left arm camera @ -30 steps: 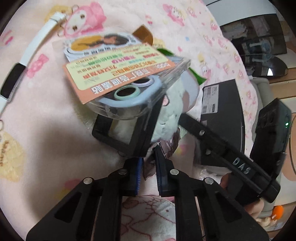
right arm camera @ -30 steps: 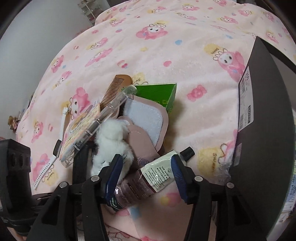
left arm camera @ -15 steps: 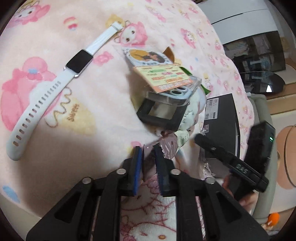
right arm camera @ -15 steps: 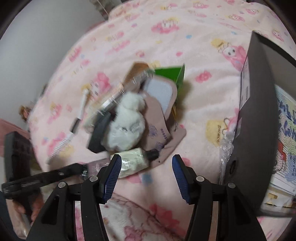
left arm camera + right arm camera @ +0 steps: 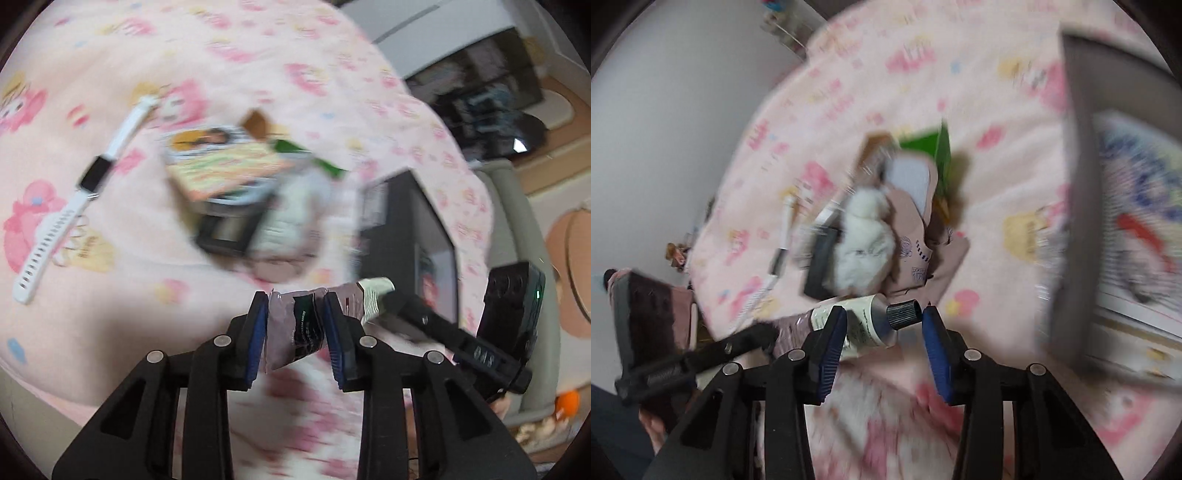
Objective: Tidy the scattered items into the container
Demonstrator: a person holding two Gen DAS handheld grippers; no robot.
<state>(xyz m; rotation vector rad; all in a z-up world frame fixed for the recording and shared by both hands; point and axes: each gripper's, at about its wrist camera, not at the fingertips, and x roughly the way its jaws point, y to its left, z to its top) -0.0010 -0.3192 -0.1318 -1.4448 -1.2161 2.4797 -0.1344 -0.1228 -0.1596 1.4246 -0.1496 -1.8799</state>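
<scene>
Left wrist | crumpled mauve-and-cream tube (image 5: pixel 295 325), black cap | left jaws opening around it, right closing

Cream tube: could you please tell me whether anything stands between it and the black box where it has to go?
Nothing visible does. In the right wrist view, only bare pink blanket lies between the cream tube and the near wall of the black box. The pile of other items sits behind the tube, off that path.
</scene>
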